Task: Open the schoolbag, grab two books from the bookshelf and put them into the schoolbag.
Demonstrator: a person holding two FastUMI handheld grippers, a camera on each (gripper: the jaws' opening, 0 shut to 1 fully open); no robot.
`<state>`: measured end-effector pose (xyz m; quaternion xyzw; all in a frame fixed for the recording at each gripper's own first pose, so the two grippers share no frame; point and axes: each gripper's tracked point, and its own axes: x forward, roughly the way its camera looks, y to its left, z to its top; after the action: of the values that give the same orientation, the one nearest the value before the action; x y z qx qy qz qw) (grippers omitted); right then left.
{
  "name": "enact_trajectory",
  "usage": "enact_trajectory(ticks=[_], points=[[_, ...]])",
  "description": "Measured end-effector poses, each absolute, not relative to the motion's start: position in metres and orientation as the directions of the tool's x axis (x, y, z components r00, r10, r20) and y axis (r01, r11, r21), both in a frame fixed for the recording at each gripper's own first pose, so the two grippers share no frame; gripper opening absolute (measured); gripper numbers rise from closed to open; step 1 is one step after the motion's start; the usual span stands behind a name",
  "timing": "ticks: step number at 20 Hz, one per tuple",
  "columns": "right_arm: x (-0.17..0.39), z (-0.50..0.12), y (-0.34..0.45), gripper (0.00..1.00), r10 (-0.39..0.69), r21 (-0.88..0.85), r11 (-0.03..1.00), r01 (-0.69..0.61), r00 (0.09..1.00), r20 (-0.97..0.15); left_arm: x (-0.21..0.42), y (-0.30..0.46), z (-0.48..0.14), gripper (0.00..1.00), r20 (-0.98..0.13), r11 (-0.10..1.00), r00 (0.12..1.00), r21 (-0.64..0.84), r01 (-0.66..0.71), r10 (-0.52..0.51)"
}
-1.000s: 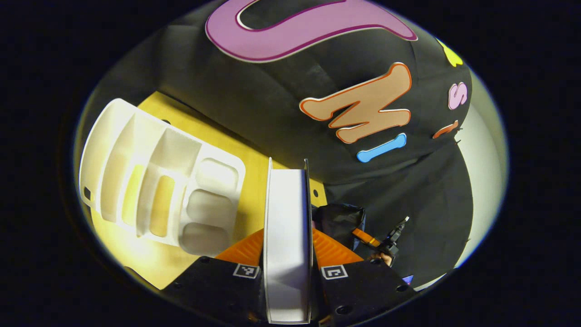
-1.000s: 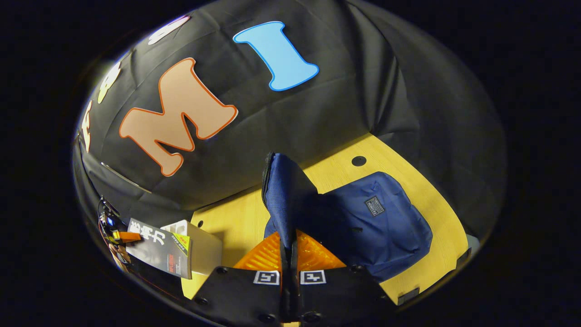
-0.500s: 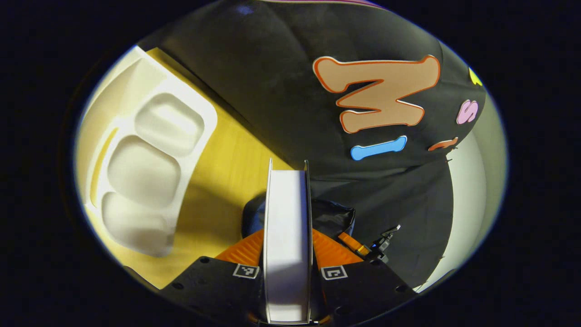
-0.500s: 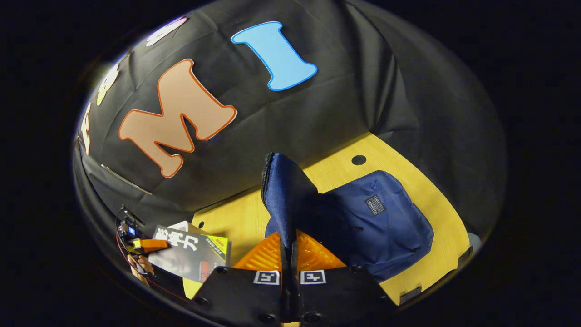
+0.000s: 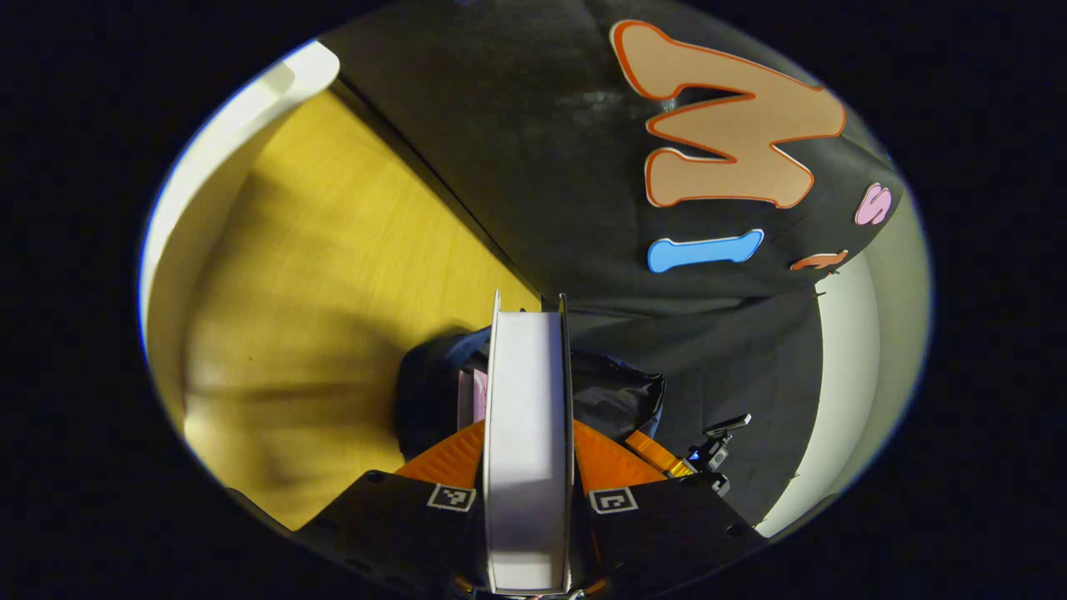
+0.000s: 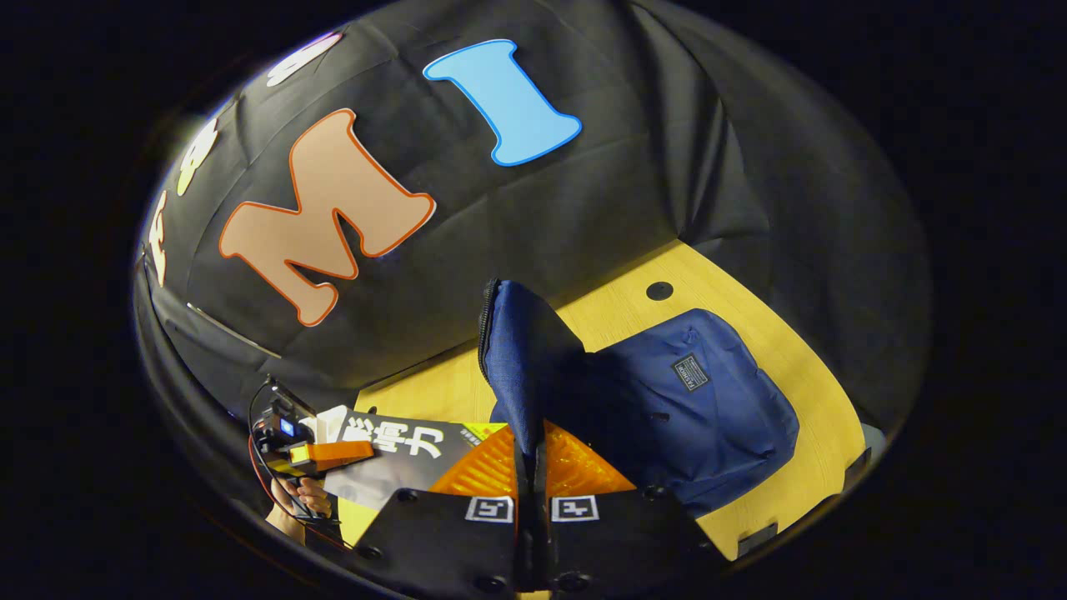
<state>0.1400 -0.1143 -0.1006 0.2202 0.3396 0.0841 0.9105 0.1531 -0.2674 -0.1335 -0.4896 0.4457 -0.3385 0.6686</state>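
While your left gripper [image 5: 528,454] is clamping the grey-covered book [image 6: 400,454] beside the blue schoolbag [image 6: 692,408], your right gripper [image 6: 533,467] is pinching the schoolbag's flap [image 6: 521,358], lifting it; its small patch is unreadable.

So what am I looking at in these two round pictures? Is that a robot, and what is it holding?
No robot arm here: a person holds a two-finger gripper in each hand, and a fisheye camera rides on each one, looking out along its fingers.

In the left gripper view, the left gripper is clamped on a book, seen page-edge on, above the yellow table. Just beyond it is the open bag, with a white shelf at the picture's left edge.

In the right gripper view, the right gripper pinches the blue schoolbag's flap, holding it up. The schoolbag lies on the table. At lower left you see the other gripper bringing the book with its dark cover.
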Motion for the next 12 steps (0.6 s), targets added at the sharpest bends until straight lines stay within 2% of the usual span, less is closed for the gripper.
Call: enact_trajectory(ticks=[5, 8, 12], points=[[0.140, -0.100, -0.118, 0.04, 0.301, 0.460, 0.888, 0.000, 0.756, -0.581, 0.156, -0.316, -0.148, 0.35, -0.247, 0.263, 0.348, -0.965, -0.001, -0.904], [0.139, -0.098, -0.123, 0.04, 0.298, 0.463, 0.887, 0.006, 0.758, -0.580, 0.162, -0.333, -0.159, 0.36, -0.224, 0.223, 0.361, -0.974, -0.044, -0.905], [0.139, -0.097, -0.126, 0.03, 0.297, 0.467, 0.884, 0.010, 0.759, -0.579, 0.163, -0.352, -0.190, 0.33, -0.268, 0.258, 0.353, -0.963, -0.074, -0.897]])
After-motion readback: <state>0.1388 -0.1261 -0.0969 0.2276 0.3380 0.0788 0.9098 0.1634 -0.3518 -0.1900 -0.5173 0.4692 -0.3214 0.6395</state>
